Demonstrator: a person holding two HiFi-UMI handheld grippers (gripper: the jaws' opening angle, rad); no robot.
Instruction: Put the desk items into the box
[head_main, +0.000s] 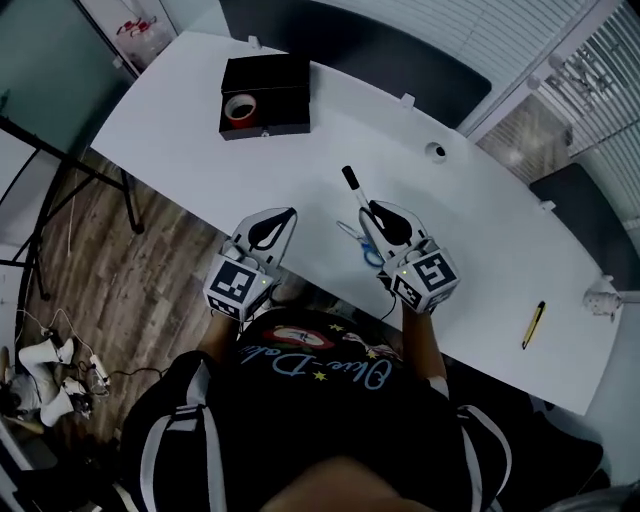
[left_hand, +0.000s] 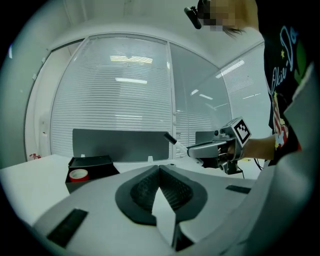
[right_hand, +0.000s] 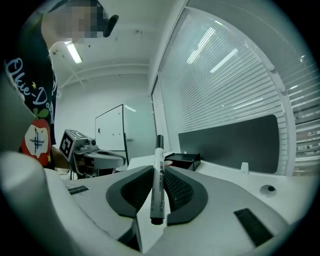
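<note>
In box (head_main: 266, 92): tape roll (head_main: 241, 107) | right claw (right_hand: 159, 174) grips marker (head_main: 354, 188) (unboxed) | left claw (left_hand: 160, 171) closed, empty | remaining on tabletop (head_main: 480, 230): scissors (head_main: 356, 240), yellow tool (head_main: 533, 324), perhaps a cutter

A white table (head_main: 480, 200) with a round cable hole (head_main: 435, 152); wood-plank floor (head_main: 130, 290) beside it (cables (head_main: 100, 372) tangled there); a dark panel (head_main: 380, 50) along the far edge; window blinds (left_hand: 120, 95) behind.

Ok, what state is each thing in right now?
left tongs: shut, empty
right tongs: shut on marker
marker: gripped upright
box: open, on desk
tape roll: flat inside box
scissors: lying on desk
yellow pen: lying on desk, untouched
</note>
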